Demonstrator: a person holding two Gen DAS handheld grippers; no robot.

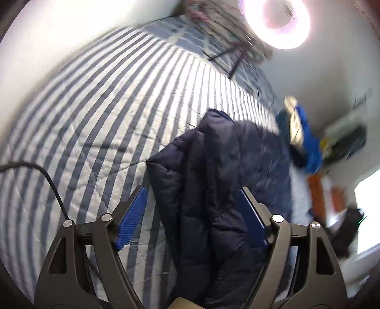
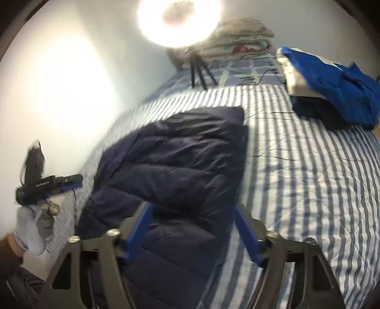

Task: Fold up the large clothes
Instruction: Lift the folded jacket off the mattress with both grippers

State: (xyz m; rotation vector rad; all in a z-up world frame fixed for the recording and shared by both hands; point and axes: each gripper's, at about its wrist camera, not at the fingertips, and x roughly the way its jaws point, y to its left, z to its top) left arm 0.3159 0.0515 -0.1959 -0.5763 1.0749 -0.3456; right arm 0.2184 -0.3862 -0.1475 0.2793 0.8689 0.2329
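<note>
A dark navy quilted jacket (image 2: pixel 175 161) lies folded on the striped bed cover (image 2: pixel 308 180). In the left wrist view the jacket (image 1: pixel 213 190) lies under and ahead of my left gripper (image 1: pixel 192 192), which is open and holds nothing. My right gripper (image 2: pixel 192 209) is open above the jacket's near end and holds nothing. The left gripper also shows in the right wrist view (image 2: pixel 71 183), held by a gloved hand beside the bed's left edge, its fingers close together as seen from the side.
A pile of blue and cream clothes (image 2: pixel 332 85) lies at the bed's far right. A ring light (image 2: pixel 178 19) on a tripod (image 2: pixel 199 71) stands at the far end, next to folded bedding (image 2: pixel 239 35). A white wall (image 2: pixel 59 95) runs along the left.
</note>
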